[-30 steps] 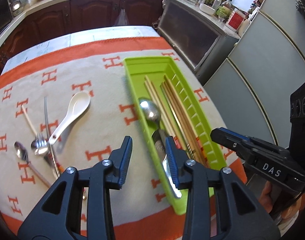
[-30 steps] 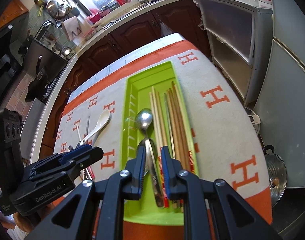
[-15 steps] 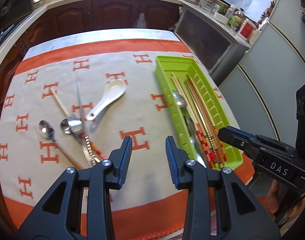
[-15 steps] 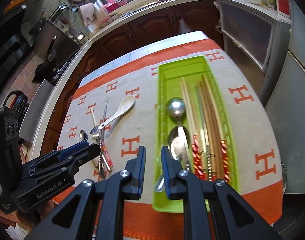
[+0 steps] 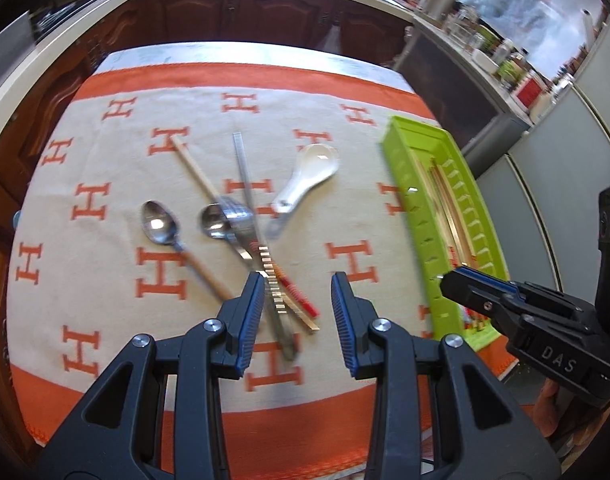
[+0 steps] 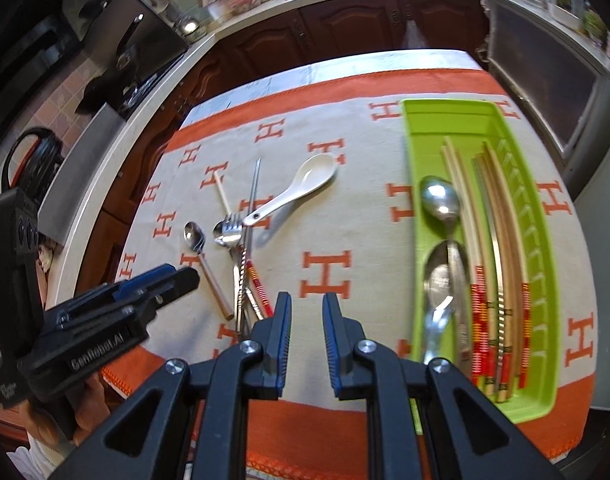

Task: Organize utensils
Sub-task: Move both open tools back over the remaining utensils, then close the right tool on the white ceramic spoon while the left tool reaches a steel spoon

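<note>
While the left hand-held gripper [image 5: 297, 294] hangs with its jaws spread and nothing between them, a crossed heap of loose utensils [image 5: 249, 236] lies at twelve o'clock from it on the worktop's cloth [image 5: 105, 168] — beige, orange-bordered, patterned with H letters. A glossy white ceramic spoon [image 5: 307, 178] lies at one o'clock, a wooden-handled steel spoon [image 5: 173, 236] at ten. The right hand-held gripper [image 6: 307, 306] holds nothing, jaws narrowly apart. At two o'clock from it sits the long lime plastic tray [image 6: 411, 148] — ribbed inside, holding metal spoons [image 6: 441, 240] and chopsticks [image 6: 501, 264].
</note>
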{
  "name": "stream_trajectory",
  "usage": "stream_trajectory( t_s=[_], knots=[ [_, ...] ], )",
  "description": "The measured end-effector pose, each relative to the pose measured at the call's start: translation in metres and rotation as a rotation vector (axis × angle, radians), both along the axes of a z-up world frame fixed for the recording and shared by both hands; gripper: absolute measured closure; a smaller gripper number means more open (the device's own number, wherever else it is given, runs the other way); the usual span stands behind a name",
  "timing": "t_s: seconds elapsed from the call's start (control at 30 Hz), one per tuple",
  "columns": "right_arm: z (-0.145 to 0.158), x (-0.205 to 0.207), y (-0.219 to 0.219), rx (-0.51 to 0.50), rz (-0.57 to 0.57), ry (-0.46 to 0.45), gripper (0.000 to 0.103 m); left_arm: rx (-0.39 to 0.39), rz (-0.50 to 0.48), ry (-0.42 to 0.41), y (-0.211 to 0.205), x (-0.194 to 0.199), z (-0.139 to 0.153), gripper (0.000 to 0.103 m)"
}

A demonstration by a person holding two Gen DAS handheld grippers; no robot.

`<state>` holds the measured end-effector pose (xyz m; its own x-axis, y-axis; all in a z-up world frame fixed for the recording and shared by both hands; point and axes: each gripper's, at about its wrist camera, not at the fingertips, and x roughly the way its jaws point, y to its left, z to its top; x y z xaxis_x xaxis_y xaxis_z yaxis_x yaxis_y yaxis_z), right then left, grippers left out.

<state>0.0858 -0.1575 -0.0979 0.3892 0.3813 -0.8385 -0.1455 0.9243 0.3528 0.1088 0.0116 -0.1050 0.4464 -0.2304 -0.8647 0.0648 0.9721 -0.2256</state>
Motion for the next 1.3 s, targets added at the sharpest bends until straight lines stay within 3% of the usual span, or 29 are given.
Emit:
stream_trajectory(
  t_s=[0.33,0.57,0.7,0.9,1.03,1.23,1.3],
  knots=[
    [-0.008,0.033,0.037,-0.010,0.056,0.029,0.087,-0.029,0.164,0.050,0.101,0.011,-0.018,0.072],
    [-0.033,0.071,0.042,0.125,-0.016,0.136,0.087,-0.116,0.244,0.098,0.148,0.020,-0.037,0.072],
    [-0.056,0.096,0.031,0.267,-0.120,0.227,0.083,-0.156,0.244,0.113,0.150,0.021,-0.047,0.072],
    [-0.081,0.113,0.030,0.390,-0.201,0.287,0.077,-0.201,0.218,0.133,0.143,0.027,-0.062,0.072],
    [-0.093,0.120,0.039,0.399,-0.216,0.306,0.077,-0.218,0.203,0.142,0.138,0.031,-0.068,0.072],
    [-0.091,0.125,0.044,0.395,-0.235,0.262,0.078,-0.240,0.177,0.152,0.125,0.040,-0.073,0.072],
    [-0.092,0.125,0.043,0.387,-0.238,0.266,0.089,-0.243,0.162,0.156,0.117,0.044,-0.075,0.072]
  ],
)
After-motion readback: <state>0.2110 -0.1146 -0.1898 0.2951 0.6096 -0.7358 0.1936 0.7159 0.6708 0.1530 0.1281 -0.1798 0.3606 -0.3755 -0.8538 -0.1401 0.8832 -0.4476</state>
